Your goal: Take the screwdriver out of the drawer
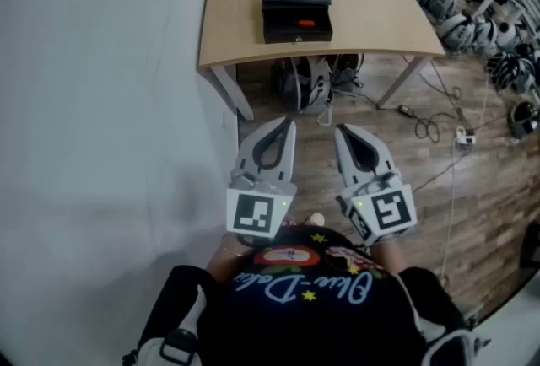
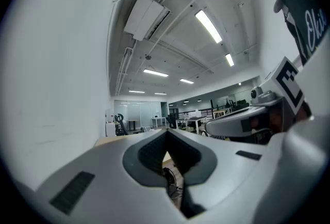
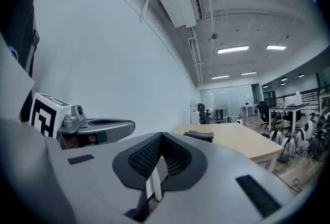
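Beside white wall (image 1: 101, 103), wooden table (image 1: 371, 10), black drawer box (image 1: 296, 14) atop
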`<state>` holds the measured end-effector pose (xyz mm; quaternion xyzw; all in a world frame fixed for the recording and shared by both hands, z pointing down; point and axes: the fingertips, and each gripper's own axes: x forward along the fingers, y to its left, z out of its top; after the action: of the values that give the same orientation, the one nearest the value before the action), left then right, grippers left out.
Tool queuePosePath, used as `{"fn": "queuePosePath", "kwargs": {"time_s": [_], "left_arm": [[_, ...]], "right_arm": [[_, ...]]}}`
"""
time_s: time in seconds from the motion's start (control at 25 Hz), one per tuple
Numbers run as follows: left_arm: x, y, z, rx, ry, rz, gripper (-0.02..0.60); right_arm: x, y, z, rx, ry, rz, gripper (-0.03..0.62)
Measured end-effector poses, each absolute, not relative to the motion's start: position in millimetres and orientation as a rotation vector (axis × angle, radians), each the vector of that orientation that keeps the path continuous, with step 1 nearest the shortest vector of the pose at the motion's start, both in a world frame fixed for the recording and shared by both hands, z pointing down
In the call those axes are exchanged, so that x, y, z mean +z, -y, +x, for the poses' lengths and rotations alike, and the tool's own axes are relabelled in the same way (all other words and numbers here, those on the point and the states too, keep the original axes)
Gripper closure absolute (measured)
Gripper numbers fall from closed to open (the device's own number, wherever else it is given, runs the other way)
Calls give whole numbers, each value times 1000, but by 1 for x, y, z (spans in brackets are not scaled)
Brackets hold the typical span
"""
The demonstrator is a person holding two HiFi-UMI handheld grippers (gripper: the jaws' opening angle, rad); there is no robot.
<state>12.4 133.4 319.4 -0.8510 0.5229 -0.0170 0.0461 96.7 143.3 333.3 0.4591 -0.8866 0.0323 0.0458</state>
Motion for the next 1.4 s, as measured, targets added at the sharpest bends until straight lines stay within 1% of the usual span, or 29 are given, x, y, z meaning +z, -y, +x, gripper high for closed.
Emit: {"fn": "queuePosePath", "kwargs": {"time_s": [0.6,0.8,1.08,1.4], "left_arm": [[322,-141,9,-73,-1660,-2563,581],[326,-141,22,-56,-1676,-2591,581],[329,-151,60,-44,-1625,-2638,581],[337,-153,58,-59,-1664,-2637,581]], "right_arm": [[332,-148,108,117,2747,1420,595],[334,-152,124,102,2737,1446,595],[338,-163,163,107,2712,1510,595],[349,-165,170,135,2730,1494,595]]}}
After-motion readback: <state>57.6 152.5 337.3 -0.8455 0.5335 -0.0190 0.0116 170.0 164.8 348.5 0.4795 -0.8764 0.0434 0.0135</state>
